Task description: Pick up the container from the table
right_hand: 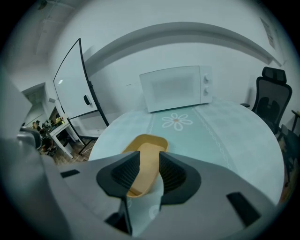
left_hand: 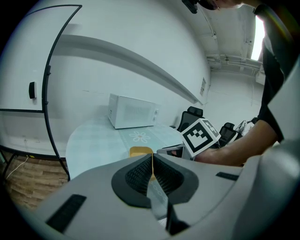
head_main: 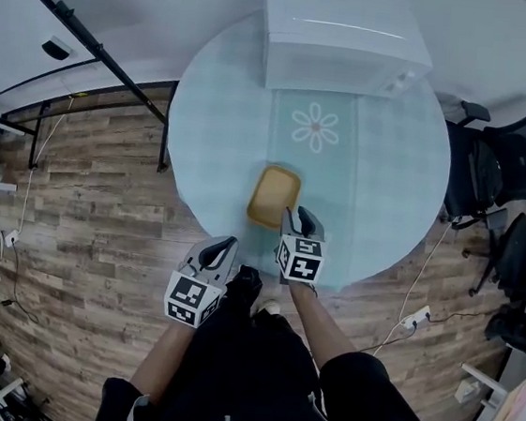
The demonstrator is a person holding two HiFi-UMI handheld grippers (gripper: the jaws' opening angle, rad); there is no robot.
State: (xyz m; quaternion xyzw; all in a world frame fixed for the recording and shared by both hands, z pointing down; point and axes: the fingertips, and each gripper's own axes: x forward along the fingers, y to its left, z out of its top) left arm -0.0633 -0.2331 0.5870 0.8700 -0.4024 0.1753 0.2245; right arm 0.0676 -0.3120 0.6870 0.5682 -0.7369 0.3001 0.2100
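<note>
A shallow yellow container (head_main: 274,197) lies on the round table (head_main: 390,172), near its front edge. My right gripper (head_main: 298,215) hovers over the container's near right corner. It is open, and in the right gripper view the container (right_hand: 145,144) shows through the gap of the right gripper (right_hand: 149,158), with nothing clamped. My left gripper (head_main: 227,245) hangs off the table's near edge, lower left of the container. The left gripper (left_hand: 152,160) is shut and empty, and past it the left gripper view shows the container (left_hand: 140,151) and the right gripper's marker cube (left_hand: 200,135).
A white microwave (head_main: 344,35) stands at the table's far side, beyond a flower print (head_main: 315,126) on the cloth. Black office chairs (head_main: 507,176) crowd the right. A black metal frame (head_main: 101,54) stands to the left on the wooden floor.
</note>
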